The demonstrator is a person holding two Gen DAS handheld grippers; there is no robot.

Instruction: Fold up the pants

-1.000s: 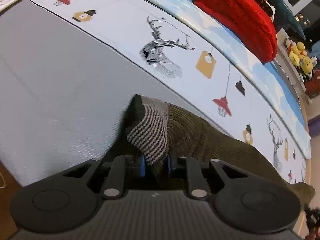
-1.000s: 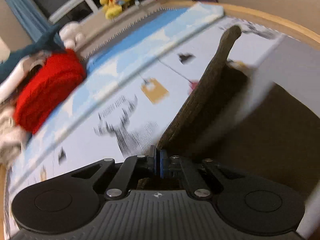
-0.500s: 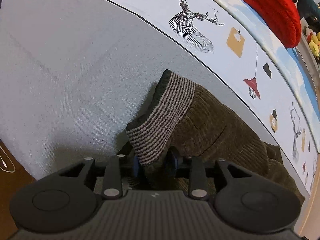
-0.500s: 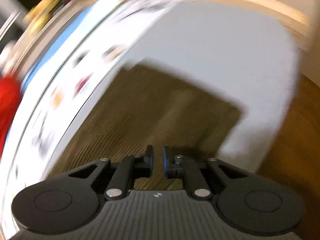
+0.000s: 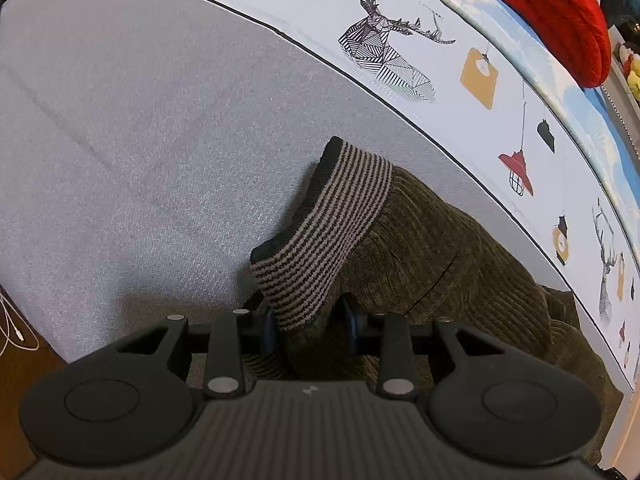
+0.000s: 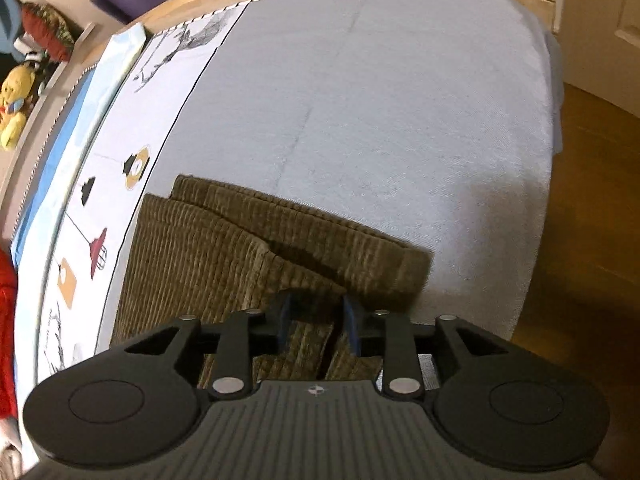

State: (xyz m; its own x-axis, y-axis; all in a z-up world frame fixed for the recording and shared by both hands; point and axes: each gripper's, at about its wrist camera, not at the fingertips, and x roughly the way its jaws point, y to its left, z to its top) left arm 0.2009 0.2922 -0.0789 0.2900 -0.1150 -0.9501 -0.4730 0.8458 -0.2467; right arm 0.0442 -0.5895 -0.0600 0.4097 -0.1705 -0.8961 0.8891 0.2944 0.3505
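Note:
Olive-brown corduroy pants with a striped knit waistband lie on a grey bed sheet. My left gripper has its jaws spread apart, and the waistband stands loosely between them. In the right wrist view the pants lie folded, leg ends stacked on the sheet. My right gripper is open just above the corduroy near the leg ends, holding nothing.
A white printed cloth with deer and lamps runs along the far side of the bed. A red cushion and plush toys lie beyond it. The wooden floor shows past the bed's edge, with a white cable.
My left gripper opened its jaws around the waistband and lowered it. My right gripper let go of the pant leg, swung over the folded pants and opened wider.

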